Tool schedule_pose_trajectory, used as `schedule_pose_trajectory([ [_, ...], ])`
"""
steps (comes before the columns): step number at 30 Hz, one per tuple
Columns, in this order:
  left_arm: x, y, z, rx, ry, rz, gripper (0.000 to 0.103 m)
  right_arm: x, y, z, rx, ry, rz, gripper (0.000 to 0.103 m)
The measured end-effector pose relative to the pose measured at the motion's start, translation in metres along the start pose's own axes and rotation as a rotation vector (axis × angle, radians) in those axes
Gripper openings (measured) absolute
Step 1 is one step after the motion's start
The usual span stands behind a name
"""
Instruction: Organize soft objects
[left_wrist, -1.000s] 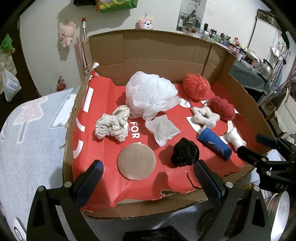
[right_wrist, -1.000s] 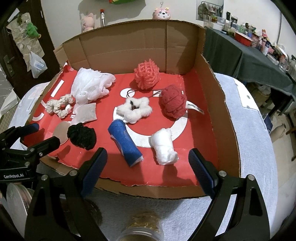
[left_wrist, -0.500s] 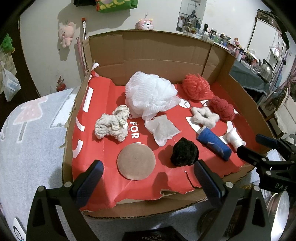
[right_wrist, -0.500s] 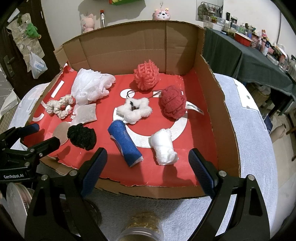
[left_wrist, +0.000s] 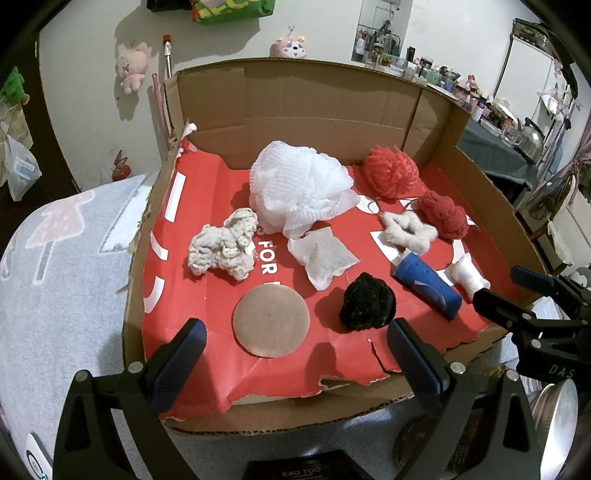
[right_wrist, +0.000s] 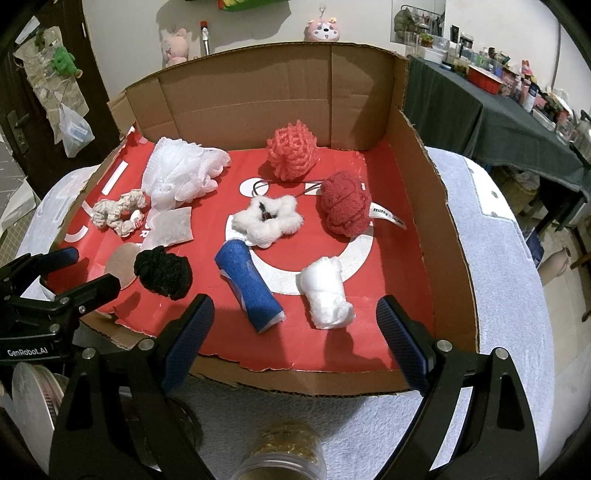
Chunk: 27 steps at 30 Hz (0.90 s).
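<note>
A cardboard box (left_wrist: 325, 99) with a red floor holds several soft things. A white mesh pouf (left_wrist: 299, 188), a cream scrunchie (left_wrist: 221, 249), a white pad (left_wrist: 325, 254), a tan disc (left_wrist: 271, 325) and a black pompom (left_wrist: 367, 302) lie on the left side. A blue foam roll (right_wrist: 249, 286), a white wad (right_wrist: 327, 293), a white star scrunchie (right_wrist: 267, 219), a dark red plush (right_wrist: 345, 208) and a coral mesh ball (right_wrist: 293, 149) lie on the right side. My left gripper (left_wrist: 295, 358) is open and empty at the box's front edge. My right gripper (right_wrist: 295, 336) is open and empty there too.
The box sits on a light grey blanket (left_wrist: 55, 266). Metal lids (left_wrist: 557, 410) and a jar (right_wrist: 284, 454) stand just below the grippers. A dark-clothed table (right_wrist: 480, 110) with clutter stands at the right. Plush toys hang on the back wall (left_wrist: 129, 66).
</note>
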<state>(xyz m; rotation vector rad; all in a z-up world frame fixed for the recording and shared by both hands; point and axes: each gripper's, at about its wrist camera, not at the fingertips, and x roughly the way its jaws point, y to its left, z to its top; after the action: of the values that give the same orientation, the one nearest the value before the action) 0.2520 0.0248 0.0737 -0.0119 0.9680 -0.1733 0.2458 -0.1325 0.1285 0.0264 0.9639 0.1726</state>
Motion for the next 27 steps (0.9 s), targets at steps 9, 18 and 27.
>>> schedule_pose_trajectory([
  [9,0.000,-0.001,-0.001,-0.006,-0.004,0.002,0.100,-0.001,-0.001,0.000,0.005,-0.005,0.004,0.090],
  [18,0.000,-0.002,-0.001,-0.012,-0.010,0.001,0.100,-0.002,-0.001,0.000,0.000,-0.007,0.008,0.090],
  [27,-0.040,-0.001,0.004,-0.012,-0.132,0.013,0.100,-0.030,-0.005,0.005,0.002,-0.065,0.015,0.090],
])
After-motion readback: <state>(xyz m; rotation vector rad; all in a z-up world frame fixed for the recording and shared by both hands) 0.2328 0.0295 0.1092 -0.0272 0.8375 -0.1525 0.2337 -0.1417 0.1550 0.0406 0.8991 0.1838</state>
